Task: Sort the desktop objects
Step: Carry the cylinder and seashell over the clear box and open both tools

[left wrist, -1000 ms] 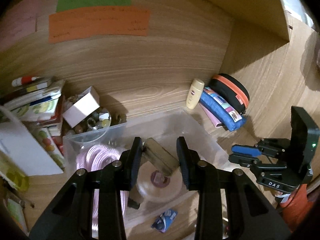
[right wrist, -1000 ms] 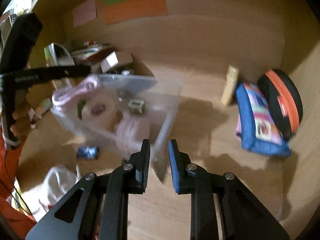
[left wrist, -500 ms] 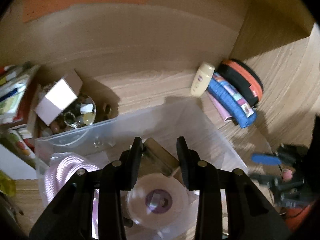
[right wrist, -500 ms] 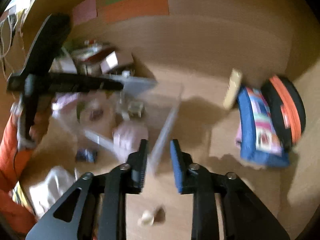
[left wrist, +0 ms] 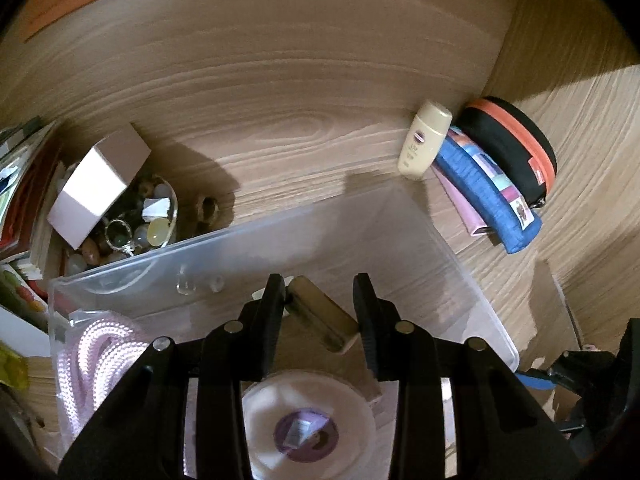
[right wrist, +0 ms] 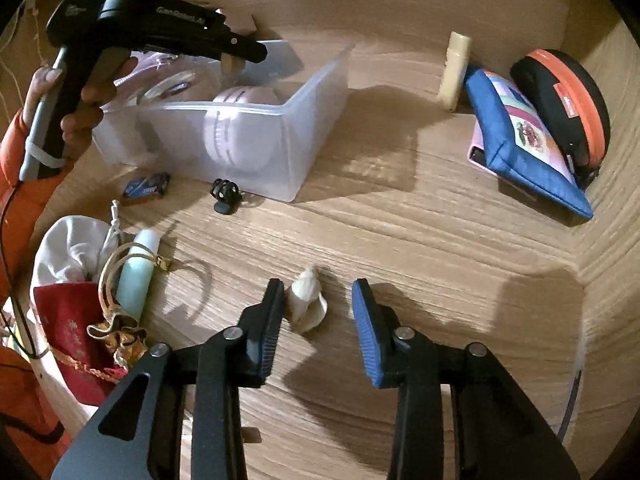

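Note:
My left gripper (left wrist: 320, 304) is shut on a small tan block (left wrist: 320, 318) and holds it over the clear plastic bin (left wrist: 420, 232). The bin holds a tape roll (left wrist: 304, 428) and pink rope (left wrist: 96, 348). In the right wrist view the left gripper (right wrist: 236, 54) hangs over the bin (right wrist: 312, 120), with the block (right wrist: 231, 65) in its tips. My right gripper (right wrist: 318, 300) is open, low over the desk, with a small cream shell-like piece (right wrist: 306, 300) between its fingers, close to the left finger.
A sunscreen bottle (left wrist: 424, 140), blue pouch (left wrist: 488, 196) and black-orange case (left wrist: 516, 144) lean at the back right. A dish of trinkets (left wrist: 132, 220) with a box sits left of the bin. A black clip (right wrist: 226, 196), blue wrapper (right wrist: 146, 188), green tube (right wrist: 138, 276) and red pouch (right wrist: 68, 328) lie front left.
My left gripper moved forward over the bin with the block still in it. My right gripper opened wider and dropped back toward the desk, bringing the cream piece between its fingers.

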### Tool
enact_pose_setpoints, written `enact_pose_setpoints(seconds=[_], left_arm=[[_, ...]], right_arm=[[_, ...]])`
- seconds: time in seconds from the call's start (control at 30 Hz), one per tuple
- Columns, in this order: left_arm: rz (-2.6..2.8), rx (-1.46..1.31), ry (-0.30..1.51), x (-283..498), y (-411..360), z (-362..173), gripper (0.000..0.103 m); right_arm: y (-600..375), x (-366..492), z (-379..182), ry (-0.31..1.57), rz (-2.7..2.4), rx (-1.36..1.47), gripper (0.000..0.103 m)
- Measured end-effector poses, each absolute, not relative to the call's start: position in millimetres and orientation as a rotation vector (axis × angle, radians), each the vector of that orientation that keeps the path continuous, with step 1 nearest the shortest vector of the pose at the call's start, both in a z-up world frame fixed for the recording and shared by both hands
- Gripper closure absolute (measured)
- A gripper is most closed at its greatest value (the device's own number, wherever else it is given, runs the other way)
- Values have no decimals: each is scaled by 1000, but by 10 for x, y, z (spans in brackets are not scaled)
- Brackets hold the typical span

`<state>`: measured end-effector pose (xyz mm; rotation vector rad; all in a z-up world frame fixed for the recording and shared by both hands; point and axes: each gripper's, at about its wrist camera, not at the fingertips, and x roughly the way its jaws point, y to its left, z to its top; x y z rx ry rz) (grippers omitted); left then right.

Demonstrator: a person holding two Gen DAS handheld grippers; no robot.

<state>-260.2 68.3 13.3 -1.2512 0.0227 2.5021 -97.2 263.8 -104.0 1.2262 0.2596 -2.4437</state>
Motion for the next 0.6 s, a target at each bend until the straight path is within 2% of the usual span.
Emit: enact_pose_setpoints(seconds=[0.03, 0.07, 0.23, 0.47, 0.6], left_arm=[[2502, -1257, 30, -2620, 696, 117, 68], [2503, -1265, 37, -2638, 706, 102, 68], [2485, -1318, 74, -2723, 770, -8, 68], [2448, -1393, 96, -2771, 789, -87, 68], [2450, -1388, 80, -2768, 781, -95, 67]], right_arm=[[2646, -978, -1033, 254, -2445, 1221, 84], [2657, -981, -1029, 245, -2449, 1217, 86], [2668, -980, -958, 254, -2464, 1180, 86], [2703, -1243, -489, 143, -2547, 1049, 86], [2516, -1429, -259, 142, -2539, 960, 86]])
